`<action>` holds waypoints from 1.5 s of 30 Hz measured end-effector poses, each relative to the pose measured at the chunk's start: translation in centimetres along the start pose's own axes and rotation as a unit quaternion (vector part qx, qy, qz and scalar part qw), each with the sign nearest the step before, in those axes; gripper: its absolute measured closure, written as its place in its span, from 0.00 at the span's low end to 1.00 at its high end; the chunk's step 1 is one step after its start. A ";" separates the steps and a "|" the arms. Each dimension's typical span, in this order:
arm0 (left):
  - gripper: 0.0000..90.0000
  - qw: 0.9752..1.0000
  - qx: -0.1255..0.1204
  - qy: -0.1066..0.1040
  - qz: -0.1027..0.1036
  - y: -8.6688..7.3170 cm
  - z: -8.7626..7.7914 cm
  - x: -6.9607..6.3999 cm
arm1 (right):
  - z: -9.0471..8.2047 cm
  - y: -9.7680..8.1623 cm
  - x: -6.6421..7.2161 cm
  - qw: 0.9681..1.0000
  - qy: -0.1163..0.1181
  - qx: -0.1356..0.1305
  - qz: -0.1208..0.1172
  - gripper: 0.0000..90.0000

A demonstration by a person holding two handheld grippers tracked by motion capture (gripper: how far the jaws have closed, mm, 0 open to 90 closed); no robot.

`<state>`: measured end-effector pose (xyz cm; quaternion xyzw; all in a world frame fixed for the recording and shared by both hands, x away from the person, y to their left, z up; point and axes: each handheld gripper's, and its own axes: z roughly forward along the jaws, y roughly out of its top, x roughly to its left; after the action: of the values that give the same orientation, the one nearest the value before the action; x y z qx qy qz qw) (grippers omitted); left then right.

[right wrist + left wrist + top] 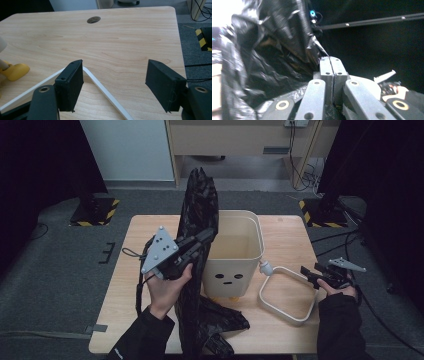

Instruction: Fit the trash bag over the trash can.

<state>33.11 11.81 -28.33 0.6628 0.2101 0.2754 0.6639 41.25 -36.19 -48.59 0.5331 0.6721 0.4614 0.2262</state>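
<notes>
Black bag point(200, 220) plastic is pinched in the closed left gripper point(202, 240) and lifted beside the bin point(235, 251), probably for lining; the right gripper point(113, 80) is spread wide around the frame point(105, 92) corner.

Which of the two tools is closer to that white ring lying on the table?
Right. The right tool is at the white ring's corner, jaws open around it; the left tool grips the black bag beyond the bin.

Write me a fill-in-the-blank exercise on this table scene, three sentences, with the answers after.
1. The left gripper is shut on the black ____ bag.
2. The cream bin stands upright with a drawn ____ on its front.
3. The right gripper has its jaws ____ over a corner of the white frame, which lies flat on the wooden table.

Missing words: plastic; face; open
</notes>
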 end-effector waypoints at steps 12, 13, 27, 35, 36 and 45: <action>0.87 0.995 0.058 -0.051 -0.057 -2.0 1.2 0.1 | -0.1 0.5 0.4 1.000 0.011 -0.021 0.004 0.36; 0.85 0.995 0.059 -0.053 -0.061 -2.2 1.2 0.1 | -0.2 0.7 0.4 1.000 0.014 -0.026 0.002 0.36; 0.44 0.996 0.003 -0.044 -0.078 -2.0 -1.0 0.1 | -0.8 1.9 1.4 0.997 0.032 -0.064 -0.003 0.38; 0.70 0.995 0.018 -0.041 -0.094 -3.2 -1.0 0.8 | -2.2 4.1 2.7 0.991 0.047 -0.127 -0.012 0.51; 0.70 0.995 0.018 -0.043 -0.094 -3.3 -0.9 0.8 | -2.2 4.1 2.7 0.991 0.047 -0.127 -0.012 0.51; 0.91 0.993 0.024 -0.067 -0.098 -3.7 -0.1 0.1 | -3.8 8.6 7.2 0.971 0.133 -0.194 -0.041 0.56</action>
<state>33.46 12.05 -31.99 0.6714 0.2355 0.1589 0.6845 40.21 -30.91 -37.98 0.3850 0.6148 0.6404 0.2526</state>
